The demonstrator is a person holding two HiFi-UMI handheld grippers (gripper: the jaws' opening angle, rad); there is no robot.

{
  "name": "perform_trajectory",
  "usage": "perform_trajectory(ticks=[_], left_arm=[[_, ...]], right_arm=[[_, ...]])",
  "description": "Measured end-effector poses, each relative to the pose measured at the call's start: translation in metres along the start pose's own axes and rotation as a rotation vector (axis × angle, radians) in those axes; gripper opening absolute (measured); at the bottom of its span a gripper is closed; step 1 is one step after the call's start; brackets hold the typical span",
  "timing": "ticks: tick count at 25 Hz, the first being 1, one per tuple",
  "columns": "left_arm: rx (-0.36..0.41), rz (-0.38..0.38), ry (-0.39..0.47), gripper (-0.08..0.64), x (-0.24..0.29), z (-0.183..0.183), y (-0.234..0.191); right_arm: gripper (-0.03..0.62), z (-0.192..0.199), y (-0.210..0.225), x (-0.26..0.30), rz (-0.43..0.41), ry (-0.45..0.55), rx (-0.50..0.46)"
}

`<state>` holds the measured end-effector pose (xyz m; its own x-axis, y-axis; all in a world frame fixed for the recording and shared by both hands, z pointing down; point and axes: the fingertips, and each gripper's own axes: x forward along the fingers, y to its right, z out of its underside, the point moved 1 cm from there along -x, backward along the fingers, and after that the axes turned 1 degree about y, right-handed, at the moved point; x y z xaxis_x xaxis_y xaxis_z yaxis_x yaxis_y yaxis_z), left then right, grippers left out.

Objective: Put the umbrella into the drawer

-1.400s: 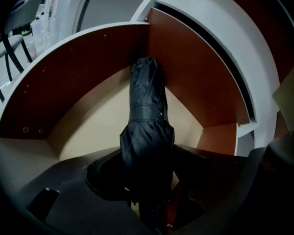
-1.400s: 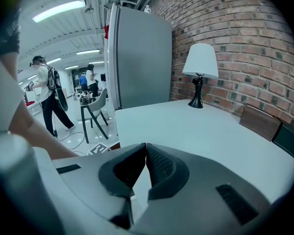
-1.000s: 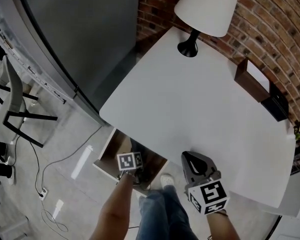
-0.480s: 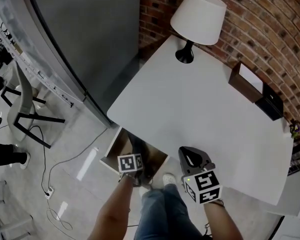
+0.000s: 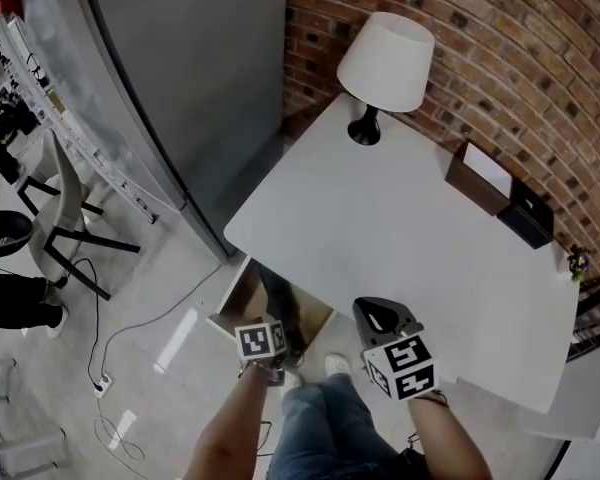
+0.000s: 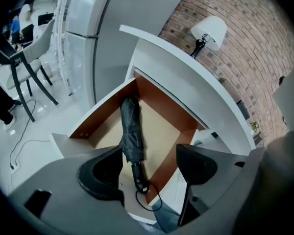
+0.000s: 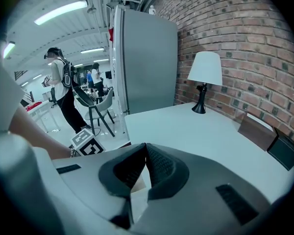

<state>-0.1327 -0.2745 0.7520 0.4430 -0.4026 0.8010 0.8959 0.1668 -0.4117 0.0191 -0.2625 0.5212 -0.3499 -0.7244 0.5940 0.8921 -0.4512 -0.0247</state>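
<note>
A folded dark umbrella (image 6: pixel 131 131) lies inside the open drawer (image 6: pixel 104 112) under the white table (image 5: pixel 400 228), with its handle and wrist loop (image 6: pixel 141 182) at the drawer's front edge. My left gripper (image 6: pixel 149 168) hangs above the drawer. Its jaws have just been opening and stand wide, with nothing between them. In the head view its marker cube (image 5: pixel 260 340) sits just this side of the drawer (image 5: pixel 232 308), and the umbrella (image 5: pixel 278 303) shows as a dark strip. My right gripper (image 7: pixel 146 148) is shut and empty over the table's near edge (image 5: pixel 385 316).
A lamp (image 5: pixel 385 63) stands at the table's far corner. A brown box (image 5: pixel 478 178) and a black box (image 5: pixel 525 221) sit along the brick wall. A tall grey cabinet (image 5: pixel 180 68) is at left, with chairs (image 5: pixel 60 208) and a floor cable (image 5: pixel 130 328) beyond. My shoe (image 5: pixel 335 365) is by the drawer.
The left gripper has drawn up and back from the drawer toward me. The right gripper has risen a little. The head view has shifted, and more of the brick wall shows.
</note>
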Motion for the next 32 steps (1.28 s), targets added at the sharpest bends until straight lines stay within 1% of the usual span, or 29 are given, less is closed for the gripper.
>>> perform_trajectory(ticks=[2,3,6,9,11,15,18,22,26,29,32], left_arm=[[0.015,-0.009,0.018,0.328,-0.009,-0.001,0.005],[0.035,-0.012,0.027,0.328,-0.015,-0.003,0.008],[0.128,-0.03,0.054,0.328,-0.034,-0.01,0.016],[0.192,-0.068,0.05,0.327,-0.052,-0.008,0.015],[0.205,-0.069,0.091,0.327,-0.066,-0.015,0.02],[0.188,-0.052,0.203,0.328,-0.094,-0.032,0.032],[0.227,-0.043,0.266,0.327,-0.12,-0.044,0.043],[0.287,-0.04,0.317,0.327,-0.148,-0.051,0.051],[0.333,0.025,0.343,0.327,-0.169,-0.059,0.068],[0.361,0.011,0.392,0.323,-0.187,-0.071,0.073],[0.374,0.005,0.454,0.313,-0.208,-0.084,0.082]], right_arm=[[0.002,-0.001,0.002,-0.006,0.001,0.004,-0.007],[0.002,-0.001,0.003,-0.009,0.005,0.005,-0.013],[0.002,-0.008,0.007,-0.021,0.025,0.028,-0.024],[0.002,-0.019,0.01,-0.032,0.058,0.071,0.017],[0.002,-0.025,0.009,-0.039,0.066,0.093,0.03],[0.002,-0.03,0.008,-0.057,0.09,0.114,0.015],[0.002,-0.032,0.007,-0.07,0.125,0.131,0.007],[0.002,-0.039,0.003,-0.084,0.163,0.155,-0.027],[0.002,-0.051,0.004,-0.096,0.188,0.186,-0.091],[0.002,-0.061,0.005,-0.103,0.184,0.222,-0.09],[0.002,-0.068,0.006,-0.108,0.163,0.253,-0.086]])
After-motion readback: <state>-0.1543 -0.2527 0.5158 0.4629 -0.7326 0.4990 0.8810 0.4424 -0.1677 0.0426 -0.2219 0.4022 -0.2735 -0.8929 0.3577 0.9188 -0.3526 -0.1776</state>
